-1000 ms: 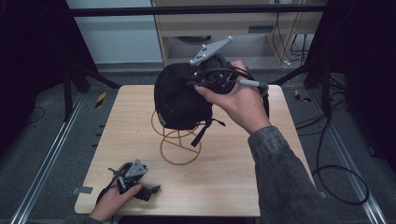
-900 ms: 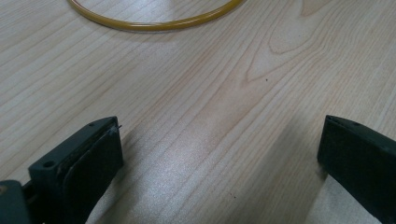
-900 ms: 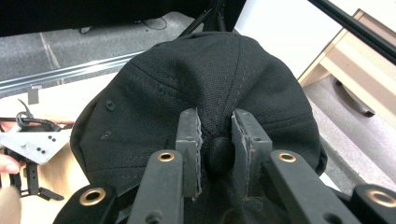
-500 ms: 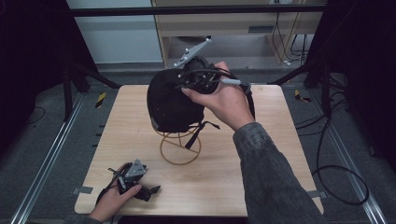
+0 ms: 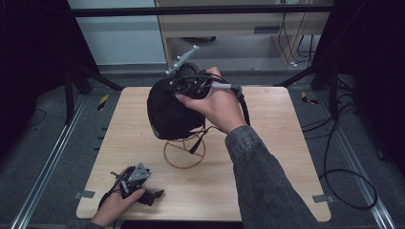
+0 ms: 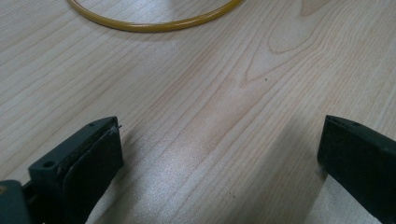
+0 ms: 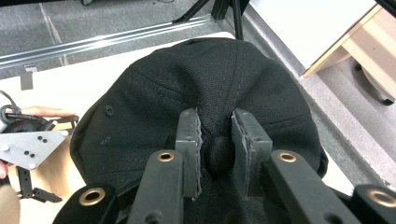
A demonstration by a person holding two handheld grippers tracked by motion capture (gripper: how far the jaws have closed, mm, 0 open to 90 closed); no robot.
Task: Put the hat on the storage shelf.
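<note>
Black cap (image 5: 168, 112): over wire stand (image 5: 184, 152), top button pinched by right gripper (image 7: 215, 140). Left gripper (image 6: 219, 154): near-left, jaws spread, on table (image 5: 267, 157).

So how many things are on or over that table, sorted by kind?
Black cap: 1
Yellow wire stand: 1
Hand-held grippers: 2, the left gripper and the right gripper
Total: 4

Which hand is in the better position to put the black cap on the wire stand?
Right. The right gripper already pinches the black cap at its top button, just above the wire stand. The left gripper rests open near the table edge.
</note>
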